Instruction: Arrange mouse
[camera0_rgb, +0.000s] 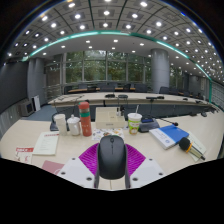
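Gripper (112, 165) pinching the mouse (112, 155) btwn both pads, near edge of desk (30, 132). Keep it level, squeeze steady, set down w/ care, clear of cups (134, 122) further back.

Gripper (112, 172): two fingers are seen at the near edge, one left and one right of centre.
Finger bodies: pale, whitish and flat-topped, widening toward the near side.
Pads (90, 157): magenta, marked with fine dark ridged lines, set on the inner faces.
Pad shape: curved outward at the far ends, narrowing nearer in.
Right pad: matched in colour and ridging to the left one.
Cables, screws, markings: none can be made out.
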